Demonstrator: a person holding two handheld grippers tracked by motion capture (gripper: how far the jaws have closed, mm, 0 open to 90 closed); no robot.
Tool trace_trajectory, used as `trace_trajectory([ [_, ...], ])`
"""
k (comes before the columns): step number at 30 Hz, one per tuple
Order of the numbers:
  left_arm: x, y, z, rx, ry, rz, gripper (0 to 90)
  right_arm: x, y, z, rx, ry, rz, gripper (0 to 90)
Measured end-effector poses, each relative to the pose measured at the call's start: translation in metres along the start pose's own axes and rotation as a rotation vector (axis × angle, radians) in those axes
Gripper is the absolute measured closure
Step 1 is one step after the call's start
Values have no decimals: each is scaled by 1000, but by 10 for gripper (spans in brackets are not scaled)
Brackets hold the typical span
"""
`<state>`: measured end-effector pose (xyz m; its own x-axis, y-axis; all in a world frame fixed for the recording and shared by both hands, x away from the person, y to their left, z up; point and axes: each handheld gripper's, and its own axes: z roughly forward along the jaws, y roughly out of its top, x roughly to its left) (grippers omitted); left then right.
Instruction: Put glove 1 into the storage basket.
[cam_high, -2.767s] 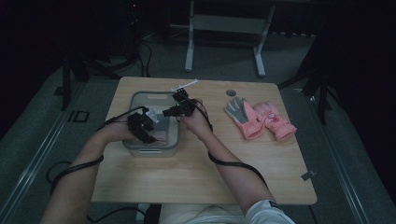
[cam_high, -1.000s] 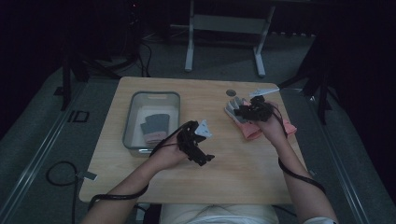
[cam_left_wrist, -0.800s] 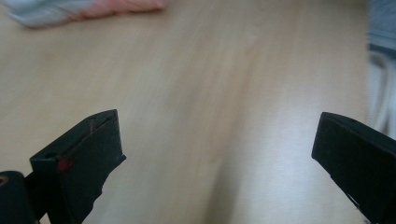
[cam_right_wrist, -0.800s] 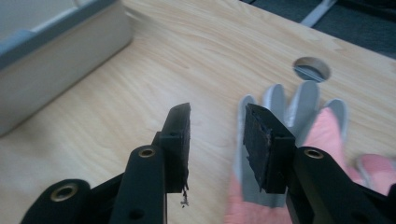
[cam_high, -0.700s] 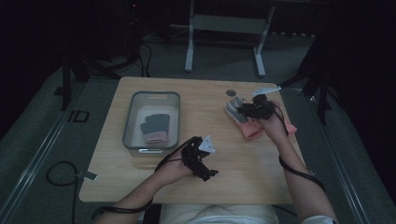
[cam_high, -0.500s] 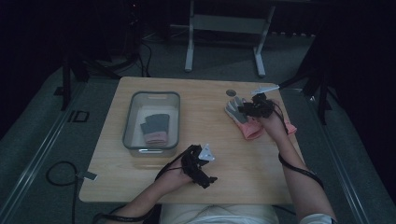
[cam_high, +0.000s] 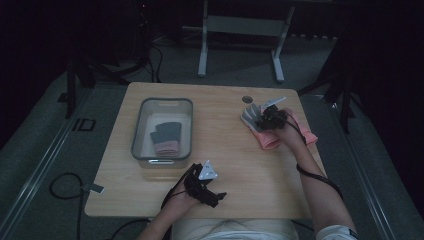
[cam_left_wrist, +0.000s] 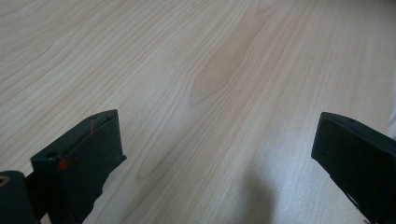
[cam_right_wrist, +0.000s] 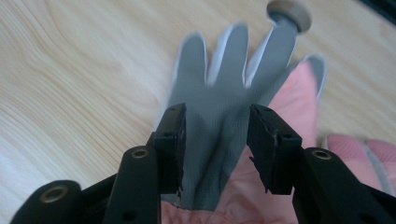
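Note:
A grey-palmed glove lies flat on a pink glove at the table's back right, fingers spread. My right gripper hangs low over its palm. Its jaws have just been opening and straddle the grey fabric without pinching it. From above, the right gripper covers the grey glove and the pink one. Near the front edge, my left gripper stands wide open. In the left gripper view, the left gripper has bare wood between its jaws.
A grey bin stands at the left of the table with a folded grey and pink glove inside. A round cable hole sits just beyond the gloves. Cables trail off the table's front edge.
Both hands left the bin, where a glove now lies. The left gripper drew back and sank toward the front edge. The right gripper sank onto the gloves at the right.

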<state>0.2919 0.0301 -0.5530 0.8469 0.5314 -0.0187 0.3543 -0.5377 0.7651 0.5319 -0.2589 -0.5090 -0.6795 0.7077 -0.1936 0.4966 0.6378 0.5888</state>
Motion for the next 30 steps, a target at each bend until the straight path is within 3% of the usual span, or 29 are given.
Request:
trace_trajectory([
  [4,-1,-1,1,2,-9,-13,14,1,-3,10,33,17,-26,586],
  [6,-3,-2,1,-5,0,-10,14,2,-4,14,42,26,-31,667],
  [9,-4,-3,-2,-16,15,-2,14,3,-5,18,48,46,12,796],
  [13,-4,-3,-4,-28,30,-12,15,6,-3,16,43,27,78,876],
  [18,-4,-5,-5,-28,44,-2,14,10,3,-9,-40,10,192,886],
  [22,-1,-6,-8,-45,70,-16,14,22,10,-43,-137,23,285,887],
  [24,-1,-6,-9,-49,75,-12,14,34,14,-64,-186,36,346,887],
  [30,-3,-7,-12,-60,100,0,14,76,16,-101,-248,25,424,886],
])
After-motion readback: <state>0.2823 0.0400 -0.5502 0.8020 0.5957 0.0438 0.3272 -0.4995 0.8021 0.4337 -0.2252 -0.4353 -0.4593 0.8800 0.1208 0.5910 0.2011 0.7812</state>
